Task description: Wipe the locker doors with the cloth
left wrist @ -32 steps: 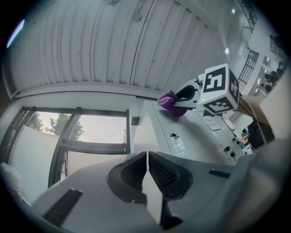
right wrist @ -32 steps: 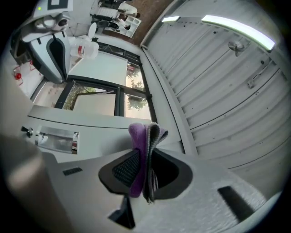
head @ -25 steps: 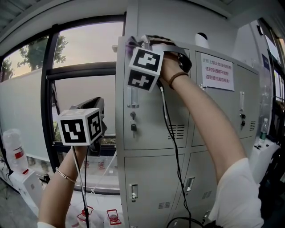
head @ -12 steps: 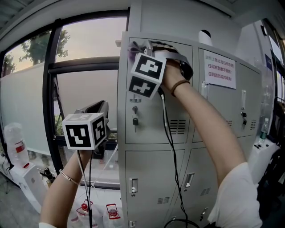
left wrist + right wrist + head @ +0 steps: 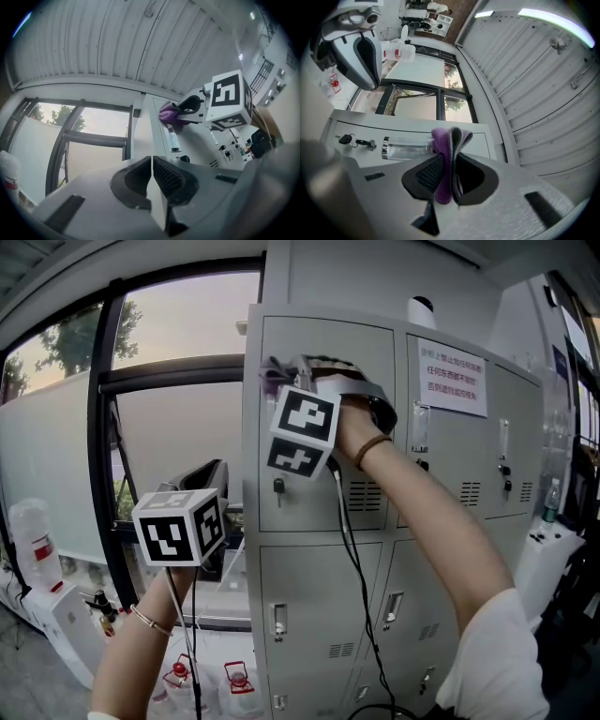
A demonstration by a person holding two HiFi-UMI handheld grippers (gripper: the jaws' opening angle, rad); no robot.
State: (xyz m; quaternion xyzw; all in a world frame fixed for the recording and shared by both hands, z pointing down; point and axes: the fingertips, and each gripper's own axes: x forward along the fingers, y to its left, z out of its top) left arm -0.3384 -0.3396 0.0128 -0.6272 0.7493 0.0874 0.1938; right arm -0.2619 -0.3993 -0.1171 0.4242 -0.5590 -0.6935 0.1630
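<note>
A purple cloth (image 5: 272, 374) is pinched in my right gripper (image 5: 284, 371) and held against the upper part of the grey top-left locker door (image 5: 309, 507). In the right gripper view the folded cloth (image 5: 447, 154) sticks up between the shut jaws of that gripper (image 5: 449, 180), next to the door's clear label holder (image 5: 405, 147) and a key (image 5: 347, 139). My left gripper (image 5: 208, 474) hangs lower at the left, away from the lockers. Its jaws (image 5: 152, 176) are shut with nothing in them. From there the cloth (image 5: 168, 112) shows on the door.
More grey locker doors (image 5: 319, 615) lie below and to the right, one with a paper notice (image 5: 452, 376). A black cable (image 5: 352, 549) hangs from the right gripper. A big window (image 5: 178, 334) fills the left. A plastic bottle (image 5: 28, 549) stands at the far left.
My right gripper has slid the cloth down the top-left door from near its upper edge. The left gripper has stayed about where it was.
</note>
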